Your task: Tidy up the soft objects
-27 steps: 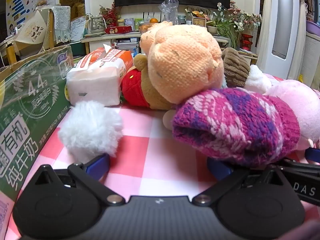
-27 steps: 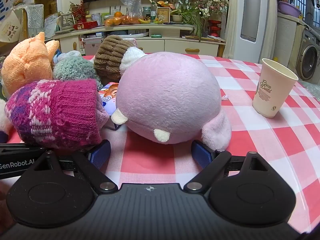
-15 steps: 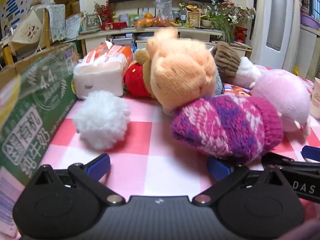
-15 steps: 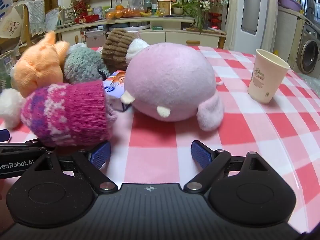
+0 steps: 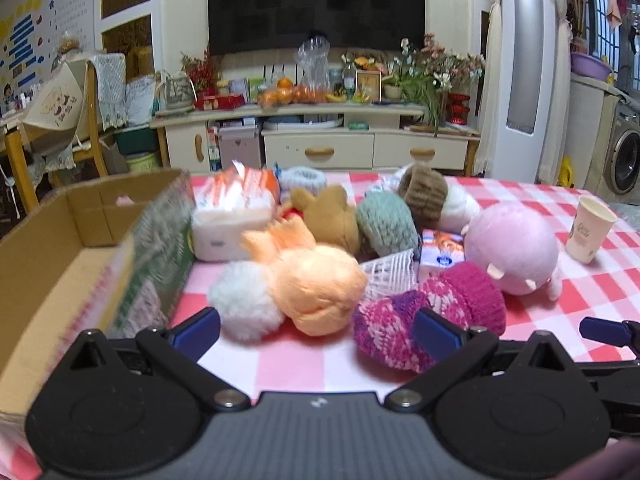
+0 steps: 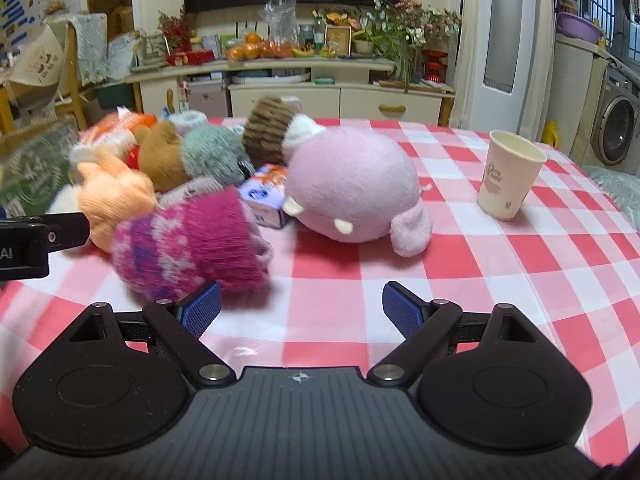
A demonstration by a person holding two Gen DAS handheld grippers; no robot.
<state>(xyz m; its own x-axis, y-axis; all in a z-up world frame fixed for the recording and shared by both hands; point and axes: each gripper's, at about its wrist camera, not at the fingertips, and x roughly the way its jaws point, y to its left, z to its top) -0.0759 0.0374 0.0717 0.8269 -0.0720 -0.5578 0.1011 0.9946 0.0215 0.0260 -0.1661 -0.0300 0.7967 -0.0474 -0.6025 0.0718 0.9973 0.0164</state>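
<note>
A pile of soft things lies on the red-checked table: an orange knitted toy (image 5: 316, 284) with a white pompom (image 5: 244, 304), a magenta-purple knitted hat (image 5: 432, 316) (image 6: 188, 248), a pink plush (image 5: 512, 252) (image 6: 352, 184), a brown bear (image 5: 328, 216), a grey-green knit (image 5: 386, 222) and a brown knit hat (image 5: 426, 192). My left gripper (image 5: 316, 332) is open and empty, raised in front of the orange toy. My right gripper (image 6: 300, 312) is open and empty above the cloth, just right of the magenta hat.
An open cardboard box (image 5: 84, 248) stands at the left. A tissue pack (image 5: 232, 212) sits behind the toys, a small printed box (image 5: 442, 252) among them. A paper cup (image 6: 510, 176) stands at the right.
Both grippers have pulled back and risen away from the pile, so the toys look smaller and lower. The box's inside has come into view. Both stay open.
</note>
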